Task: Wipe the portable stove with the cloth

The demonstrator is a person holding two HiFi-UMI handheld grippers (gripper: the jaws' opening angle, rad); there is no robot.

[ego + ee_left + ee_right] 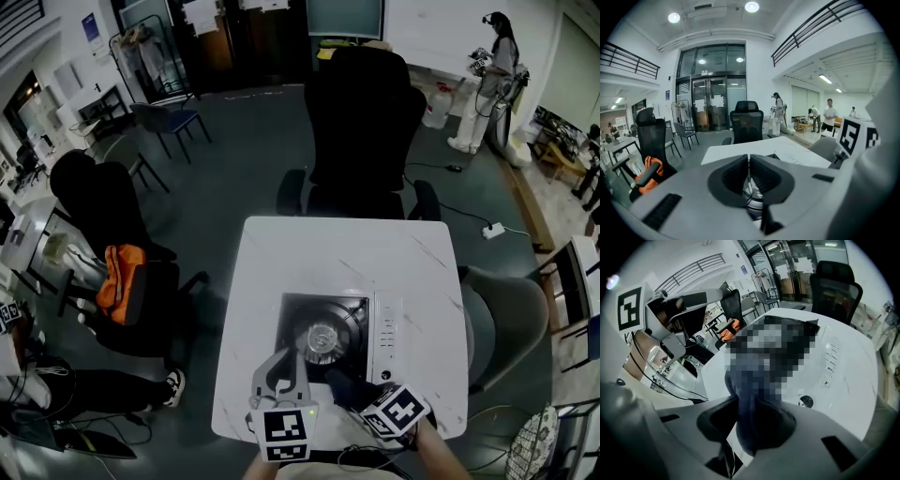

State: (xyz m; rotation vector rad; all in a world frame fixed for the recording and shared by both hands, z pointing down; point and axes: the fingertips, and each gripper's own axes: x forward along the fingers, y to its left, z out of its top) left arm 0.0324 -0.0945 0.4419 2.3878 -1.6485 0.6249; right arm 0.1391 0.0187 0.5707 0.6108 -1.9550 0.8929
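Nearest the head camera: two marker cubes, one on each gripper, low over the front edge of the desk. Just beyond them, the portable stove, set square to the desk's front, with a black burner on its left and a white control strip on its right.

Clamped in the right gripper: a dark cloth, bunched over the stove's near rim, close to the knob. Confirmed in the right gripper view, jaws pinched tight on a fold of that cloth (upper part lost under a mosaic patch, so no telling how far it reaches). Held by one bunched end, probably to let the loose remainder drag flat across the metal.

Left gripper closed on nothing, jaw tips together in its own view, poised over the stove's front-left corner just above the burner. Placed there, at a guess, to steady the light stove against sliding under the strokes, or simply to keep out of the cloth's path.

Judging by position, wiping only at the near edge so far, with burner and control strip yet to cover.
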